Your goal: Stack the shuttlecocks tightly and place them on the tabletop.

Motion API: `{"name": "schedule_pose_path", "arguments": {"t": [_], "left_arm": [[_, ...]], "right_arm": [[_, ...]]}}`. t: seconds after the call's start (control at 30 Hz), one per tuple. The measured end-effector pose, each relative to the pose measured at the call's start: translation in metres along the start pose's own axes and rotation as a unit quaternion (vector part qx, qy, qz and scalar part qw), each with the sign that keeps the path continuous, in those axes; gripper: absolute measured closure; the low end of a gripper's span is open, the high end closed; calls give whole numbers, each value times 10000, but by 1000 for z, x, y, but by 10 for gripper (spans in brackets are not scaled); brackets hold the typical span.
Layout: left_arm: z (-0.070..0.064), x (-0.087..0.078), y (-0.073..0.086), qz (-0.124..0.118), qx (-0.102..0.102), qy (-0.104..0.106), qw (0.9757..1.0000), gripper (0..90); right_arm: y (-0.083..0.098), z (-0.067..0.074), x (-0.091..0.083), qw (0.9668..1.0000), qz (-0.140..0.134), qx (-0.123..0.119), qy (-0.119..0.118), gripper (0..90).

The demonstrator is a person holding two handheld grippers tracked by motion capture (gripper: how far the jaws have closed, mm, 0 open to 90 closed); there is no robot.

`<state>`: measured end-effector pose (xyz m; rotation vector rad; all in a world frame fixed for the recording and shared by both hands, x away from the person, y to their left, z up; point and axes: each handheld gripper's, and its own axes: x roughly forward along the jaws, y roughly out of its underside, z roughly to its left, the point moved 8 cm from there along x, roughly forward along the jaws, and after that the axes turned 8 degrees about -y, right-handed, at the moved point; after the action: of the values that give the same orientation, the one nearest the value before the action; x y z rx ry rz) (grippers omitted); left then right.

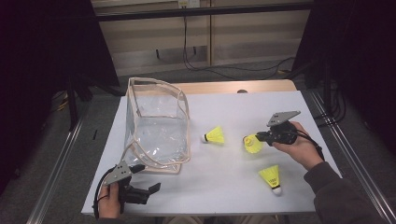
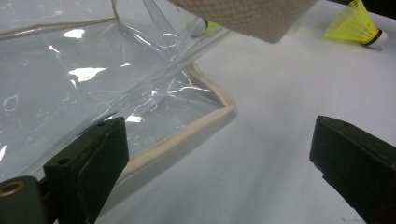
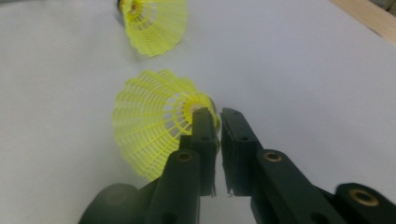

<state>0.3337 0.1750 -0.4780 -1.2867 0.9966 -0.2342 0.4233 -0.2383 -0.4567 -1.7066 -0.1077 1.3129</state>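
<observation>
Nearest, the left gripper (image 1: 144, 189) rests on the white counter (image 1: 224, 186) just in front of the clear bag (image 1: 156, 126), released, jaws spread wide with bare counter between them. In the left gripper view one jaw sits beside the bag's beige-trimmed bottom corner; I cannot tell whether it touches.

Right of the bag and well apart from it, one yellow shuttlecock (image 1: 272, 177) lies near the counter's front edge, white cork toward the person.

Farther back, the right gripper (image 1: 258, 138) reaches toward the bag from the right, holding a second shuttlecock (image 1: 252, 143) at its cork end. In the right gripper view the jaws stand nearly together, a thin slit between them, with the skirt fanned out to one side.

Between that one and the bag lies a third shuttlecock (image 1: 215, 136), alone on the counter.
</observation>
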Motion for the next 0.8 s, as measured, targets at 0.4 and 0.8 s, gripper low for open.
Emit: {"name": "schedule_pose_path", "arguments": {"t": [0.4, 0.8], "left_arm": [[-1, 1, 1, 8, -17, 18, 10000, 41], [-1, 1, 1, 4, -12, 23, 10000, 42]], "right_arm": [[-3, -12, 0, 9993, -185, 96, 314, 737], [-3, -21, -8, 9971, -353, 361, 573, 799]]}}
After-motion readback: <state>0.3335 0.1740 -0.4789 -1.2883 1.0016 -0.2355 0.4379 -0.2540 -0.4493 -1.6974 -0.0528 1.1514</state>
